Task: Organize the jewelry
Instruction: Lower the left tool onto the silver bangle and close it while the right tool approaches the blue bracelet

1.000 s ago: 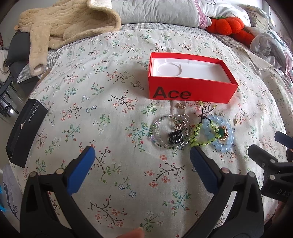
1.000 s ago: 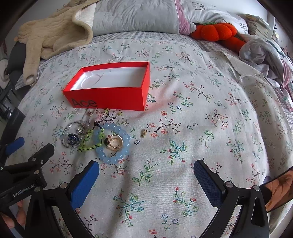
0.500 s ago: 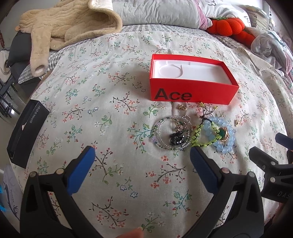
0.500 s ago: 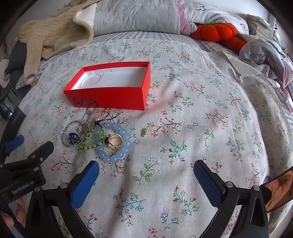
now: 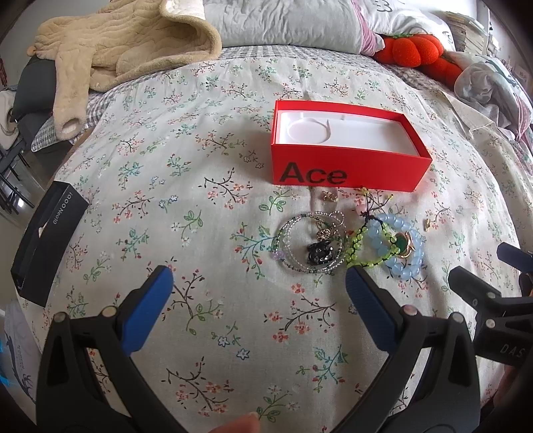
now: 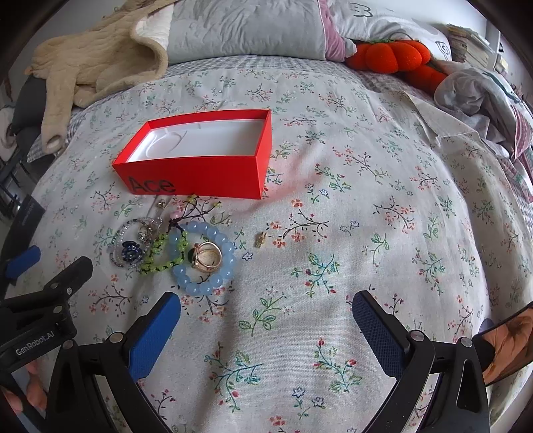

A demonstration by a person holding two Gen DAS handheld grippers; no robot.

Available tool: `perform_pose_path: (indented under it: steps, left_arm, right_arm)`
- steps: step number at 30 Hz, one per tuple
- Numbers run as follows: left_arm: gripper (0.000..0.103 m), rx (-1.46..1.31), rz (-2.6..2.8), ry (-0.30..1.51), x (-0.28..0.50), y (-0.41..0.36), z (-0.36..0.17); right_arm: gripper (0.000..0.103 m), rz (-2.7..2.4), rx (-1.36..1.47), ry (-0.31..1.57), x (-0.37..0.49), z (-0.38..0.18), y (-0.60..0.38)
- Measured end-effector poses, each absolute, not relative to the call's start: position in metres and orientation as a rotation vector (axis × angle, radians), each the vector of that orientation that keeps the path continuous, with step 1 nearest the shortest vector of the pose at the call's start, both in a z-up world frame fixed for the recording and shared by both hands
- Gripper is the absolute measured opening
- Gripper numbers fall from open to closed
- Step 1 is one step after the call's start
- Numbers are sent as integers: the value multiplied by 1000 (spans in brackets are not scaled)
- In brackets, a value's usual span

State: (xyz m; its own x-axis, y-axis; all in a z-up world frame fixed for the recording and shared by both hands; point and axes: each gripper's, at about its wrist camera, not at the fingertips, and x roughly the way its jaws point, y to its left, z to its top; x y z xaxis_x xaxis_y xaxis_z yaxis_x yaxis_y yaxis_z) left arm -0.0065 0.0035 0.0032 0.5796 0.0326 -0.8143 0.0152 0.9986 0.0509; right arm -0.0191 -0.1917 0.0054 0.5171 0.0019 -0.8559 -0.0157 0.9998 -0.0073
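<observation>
Where flowers spread: one red box (image 5: 346,173), three bracelets (image 6: 203,258)

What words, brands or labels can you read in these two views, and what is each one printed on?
"Ace": front wall of the red box.
"GenRobot.AI": body of the left hand-held gripper, seen from the right wrist.
"DAS", cut off at the frame edge: body of the right hand-held gripper, seen from the left wrist.
"iQOO Neo10": black box, small lettering, read with some doubt.

A bed covered by a pale floral-print quilt (image 5: 186,186) fills both views in soft daylight. At its head lie a grey quilted pillow (image 6: 246,30), a beige fleece garment (image 5: 110,46) and orange plush pumpkins (image 6: 393,56) (crumpled clothes beside them, at right).
</observation>
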Motion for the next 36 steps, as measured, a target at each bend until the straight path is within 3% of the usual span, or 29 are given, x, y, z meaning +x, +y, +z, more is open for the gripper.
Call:
perform_pose_path:
  steps: [8,22,25,28,29,33,36]
  left_arm:
    - [103,48,-45,977,-2,2,1]
    - [101,-106,-229,1145,46,14,15]
    - [85,-150,-262,1158,59,19,3]
    - [62,-211,-278,1191,67,27,-15]
    - [54,-227,-280,1208,70,28,-20]
    - [43,-229,-296,1223,82,27,-29]
    - [29,-238,-307,1252,90,28,-37]
  right_arm:
    - [103,48,-44,1049,-13,7,-190]
    - [103,192,184,1177,27,29,-217]
    - [101,228,241,1180,37,20,-219]
    - [87,270,337,1190,44,5,-224]
    - [78,274,352,1202,47,0,-225]
    - [64,275,351,1209,61,-9,-224]
    - [56,273,345,1219,68,-15,-224]
